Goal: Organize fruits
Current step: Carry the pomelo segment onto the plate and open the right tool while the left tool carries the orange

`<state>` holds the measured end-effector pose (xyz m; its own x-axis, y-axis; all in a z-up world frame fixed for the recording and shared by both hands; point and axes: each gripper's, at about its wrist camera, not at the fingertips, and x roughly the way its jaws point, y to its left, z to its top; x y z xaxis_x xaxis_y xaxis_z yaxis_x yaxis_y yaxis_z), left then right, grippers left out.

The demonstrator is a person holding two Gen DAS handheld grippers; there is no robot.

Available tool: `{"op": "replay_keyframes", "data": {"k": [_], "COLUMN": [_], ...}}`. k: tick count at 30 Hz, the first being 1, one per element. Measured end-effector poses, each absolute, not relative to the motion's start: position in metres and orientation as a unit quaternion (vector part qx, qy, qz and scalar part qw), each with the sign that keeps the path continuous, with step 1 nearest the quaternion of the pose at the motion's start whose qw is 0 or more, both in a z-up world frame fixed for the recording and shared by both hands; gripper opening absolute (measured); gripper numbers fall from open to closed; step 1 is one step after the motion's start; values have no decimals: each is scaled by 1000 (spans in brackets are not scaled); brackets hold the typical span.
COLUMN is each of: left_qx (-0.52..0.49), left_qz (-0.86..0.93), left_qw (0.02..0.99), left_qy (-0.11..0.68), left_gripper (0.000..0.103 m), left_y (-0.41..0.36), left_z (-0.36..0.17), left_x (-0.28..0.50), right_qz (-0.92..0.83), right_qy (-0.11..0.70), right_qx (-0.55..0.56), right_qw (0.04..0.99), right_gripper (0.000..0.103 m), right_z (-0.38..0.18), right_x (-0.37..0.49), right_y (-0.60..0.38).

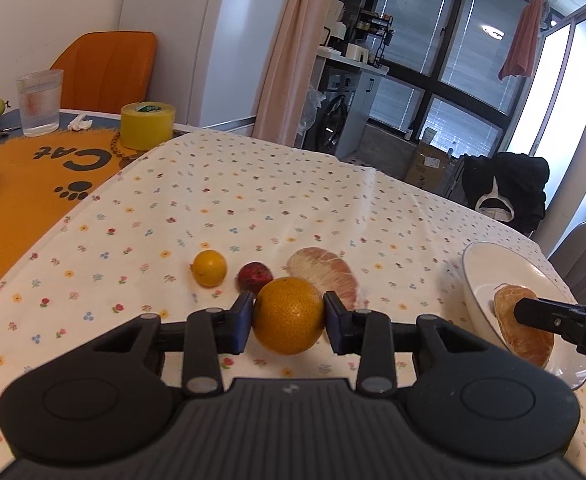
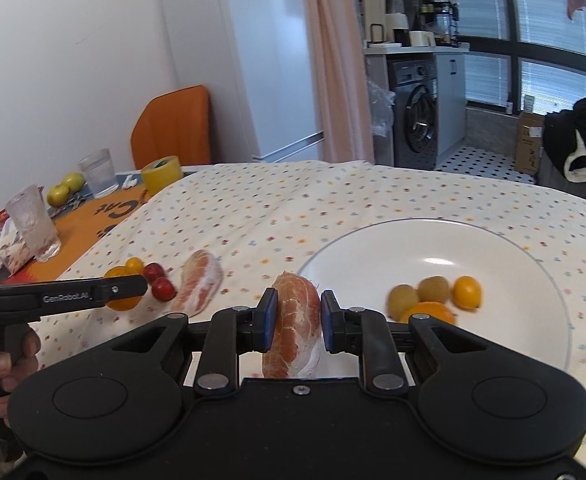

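an orange (image 1: 288, 315), firm and round and likely to roll, is being clamped across its middle by the left gripper (image 1: 288, 317) above the cloth; a soft pomelo segment (image 2: 295, 320) is being pinched by the right gripper (image 2: 295, 317) beside the plate (image 2: 373, 256), where a light squeeze is probably needed.

Plate (image 2: 433, 240) far half bare; fruit cluster (image 2: 437, 300) crowds near side.

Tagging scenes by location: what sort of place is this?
Likely a home dining area open to a kitchen and laundry corner: a cloth-covered table with fruit, a washing machine, and a counter with kitchenware.
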<state>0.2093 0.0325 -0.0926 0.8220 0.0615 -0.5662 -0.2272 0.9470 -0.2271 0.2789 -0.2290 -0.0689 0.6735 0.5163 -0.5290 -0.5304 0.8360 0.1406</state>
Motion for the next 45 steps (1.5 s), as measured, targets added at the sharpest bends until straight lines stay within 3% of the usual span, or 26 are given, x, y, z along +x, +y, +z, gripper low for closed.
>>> {"op": "replay_keyframes", "data": {"k": [32,45], "left_qx": [-107,-93], "left_qz": [-18,-45], "left_qw": [955,952], "left_qy": [276,289], "left_gripper": [36,36], "left_y": [-50,-77], "left_z": [-75,-78], "left_x": [250,267], "right_qz": [172,162], "right_qy": [279,273], "right_qx": [41,40], "right_qw": [944,948], "right_gripper": [18,41], "right_z": [-81,-82], "right_x": [305,298], "right_y": [-330,-343]}}
